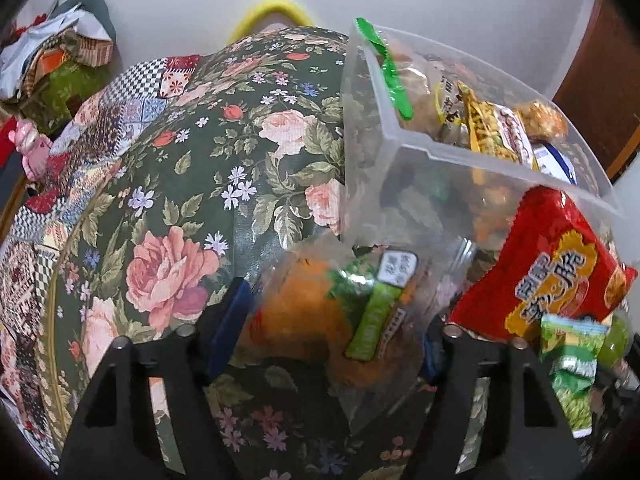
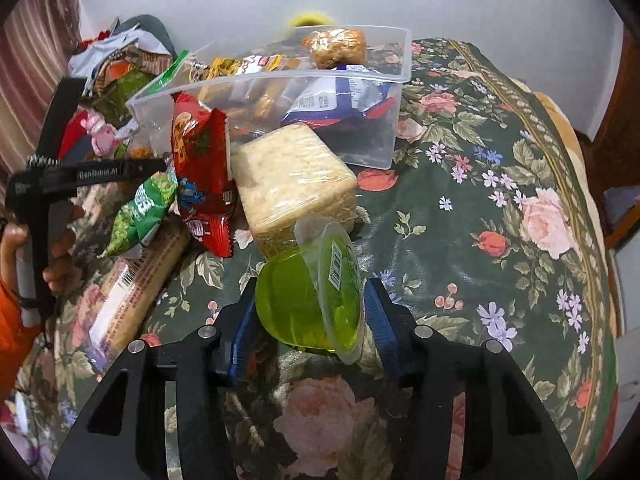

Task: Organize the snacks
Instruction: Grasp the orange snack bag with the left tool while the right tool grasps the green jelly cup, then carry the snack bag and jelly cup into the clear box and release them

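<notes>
A clear plastic bin (image 1: 404,136) (image 2: 384,80) with several snack packets stands on the floral table. My left gripper (image 1: 332,332) is wide around a clear bag of orange snacks (image 1: 320,320) with a green strip; whether the blue pads press it is unclear. My right gripper (image 2: 310,316) is shut on a green jelly cup (image 2: 308,300), tilted, just above the cloth. In front of the bin lie a red packet (image 2: 200,168) (image 1: 548,268), a green packet (image 2: 140,208) (image 1: 572,364), a cracker block (image 2: 292,180) and a long biscuit roll (image 2: 136,284).
The floral tablecloth (image 2: 500,200) stretches bare to the right of the bin. A pile of wrappers and a pink toy (image 2: 100,136) sit at the far left. A yellow ring (image 1: 272,10) shows behind the table by the white wall.
</notes>
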The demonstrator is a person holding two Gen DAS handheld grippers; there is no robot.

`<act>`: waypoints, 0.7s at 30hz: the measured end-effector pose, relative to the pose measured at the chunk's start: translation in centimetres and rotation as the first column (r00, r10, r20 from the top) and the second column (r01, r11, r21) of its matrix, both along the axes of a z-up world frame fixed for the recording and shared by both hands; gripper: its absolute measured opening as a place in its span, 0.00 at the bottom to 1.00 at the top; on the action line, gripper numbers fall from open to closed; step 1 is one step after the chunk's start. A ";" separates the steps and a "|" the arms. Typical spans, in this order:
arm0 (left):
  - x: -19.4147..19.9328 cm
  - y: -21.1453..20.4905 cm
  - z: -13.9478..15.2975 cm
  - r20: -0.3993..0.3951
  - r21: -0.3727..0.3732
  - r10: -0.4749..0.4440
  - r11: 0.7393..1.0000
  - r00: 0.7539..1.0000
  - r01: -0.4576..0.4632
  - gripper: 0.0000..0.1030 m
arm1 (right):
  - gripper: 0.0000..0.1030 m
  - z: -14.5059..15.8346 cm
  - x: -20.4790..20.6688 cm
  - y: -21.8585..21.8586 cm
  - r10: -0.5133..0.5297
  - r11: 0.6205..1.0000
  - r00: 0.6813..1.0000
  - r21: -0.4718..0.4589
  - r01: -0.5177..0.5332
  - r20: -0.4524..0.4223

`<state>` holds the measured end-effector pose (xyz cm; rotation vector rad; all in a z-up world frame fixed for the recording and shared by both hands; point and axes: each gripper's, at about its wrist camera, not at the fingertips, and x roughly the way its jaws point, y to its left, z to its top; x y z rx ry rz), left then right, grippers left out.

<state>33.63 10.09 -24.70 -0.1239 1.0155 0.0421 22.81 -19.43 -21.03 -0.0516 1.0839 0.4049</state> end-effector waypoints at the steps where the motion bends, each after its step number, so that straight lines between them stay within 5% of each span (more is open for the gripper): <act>1: -0.2 -0.2 0.1 0.001 0.012 -0.011 1.000 1.000 0.011 0.65 | 0.45 0.0 0.1 -0.1 -0.003 1.000 1.000 0.005 0.003 -0.002; 5: -1.6 -1.2 0.6 0.014 0.076 -0.058 0.995 0.998 0.057 0.57 | 0.41 0.5 0.0 -0.3 -0.014 1.000 1.000 0.010 0.013 0.015; 21: -6.5 -0.2 5.0 0.084 0.006 -0.030 1.000 0.996 0.030 0.54 | 0.37 4.0 -0.5 -2.0 -0.055 0.998 0.996 0.037 0.053 0.076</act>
